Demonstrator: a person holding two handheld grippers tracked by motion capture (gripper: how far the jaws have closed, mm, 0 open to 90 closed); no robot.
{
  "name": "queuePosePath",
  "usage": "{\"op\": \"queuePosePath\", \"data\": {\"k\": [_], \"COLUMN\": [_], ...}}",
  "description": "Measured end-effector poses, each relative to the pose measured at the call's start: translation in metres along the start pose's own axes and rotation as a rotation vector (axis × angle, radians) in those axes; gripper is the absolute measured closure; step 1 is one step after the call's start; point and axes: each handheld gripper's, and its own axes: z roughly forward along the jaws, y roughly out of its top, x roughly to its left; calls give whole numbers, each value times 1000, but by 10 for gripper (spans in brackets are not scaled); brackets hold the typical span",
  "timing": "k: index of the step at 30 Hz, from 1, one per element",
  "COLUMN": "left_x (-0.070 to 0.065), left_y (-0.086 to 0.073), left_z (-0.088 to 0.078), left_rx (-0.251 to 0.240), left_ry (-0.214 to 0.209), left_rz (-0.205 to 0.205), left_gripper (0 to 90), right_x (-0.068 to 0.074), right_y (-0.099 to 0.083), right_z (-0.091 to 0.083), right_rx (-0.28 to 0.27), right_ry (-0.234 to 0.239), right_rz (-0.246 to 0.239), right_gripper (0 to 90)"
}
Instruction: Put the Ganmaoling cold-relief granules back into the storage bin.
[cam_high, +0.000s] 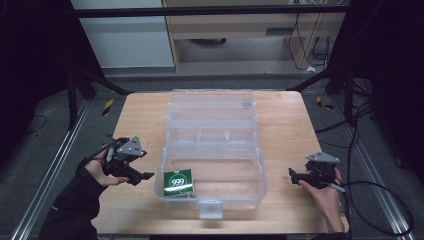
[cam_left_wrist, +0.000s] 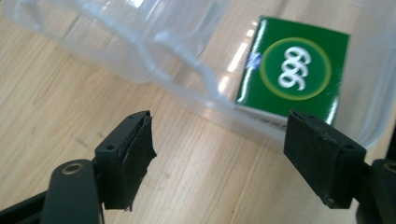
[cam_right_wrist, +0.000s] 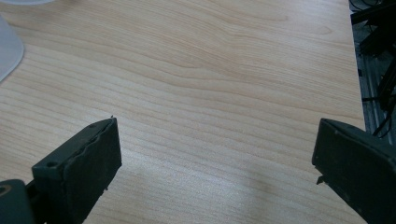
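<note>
Green "999" box (cam_high: 179, 182) lies flat in the near-left corner of the clear plastic organiser case (cam_high: 215, 145), whose lid stands open toward the far edge of the table (cam_high: 285, 125). Left gripper (cam_high: 141, 176) hovers just outside the case's left wall, over the table's near-left part, its jaws spread with nothing between them and touching nothing; in the left gripper view the pads frame bare wood, and the box (cam_left_wrist: 293, 67) sits beyond them behind the clear wall (cam_left_wrist: 187, 70), near but apart. The case holds no other item that I can make out. Right gripper (cam_high: 296, 175) rests low by the table's right edge, well apart from the case, its jaws standing wide over empty wood grain in the right gripper view, gripping nothing.
</note>
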Motion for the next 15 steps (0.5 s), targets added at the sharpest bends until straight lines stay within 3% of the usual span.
{"op": "queuePosePath", "data": {"k": [8,9,10,13,15], "left_x": [9,9,11,11,11], "left_y": [-35,-35,-42,-48,-58], "left_z": [9,9,14,19,26], "left_rx": [-50,-50,-54,-55,-69], "left_ry": [56,56,67,78,87], "left_rz": [-149,-149,-178,-203,-243], "left_gripper": [222,221,221,216,215], "right_x": [0,0,0,0,0], "right_y": [-1,-1,-1,-1,-1], "right_z": [0,0,0,0,0], "right_rx": [-1,-1,-2,-3,-5], "right_ry": [-4,-4,-5,-5,-6], "right_rz": [-1,-1,-2,-2,-3], "right_gripper": [17,17,18,18,17]}}
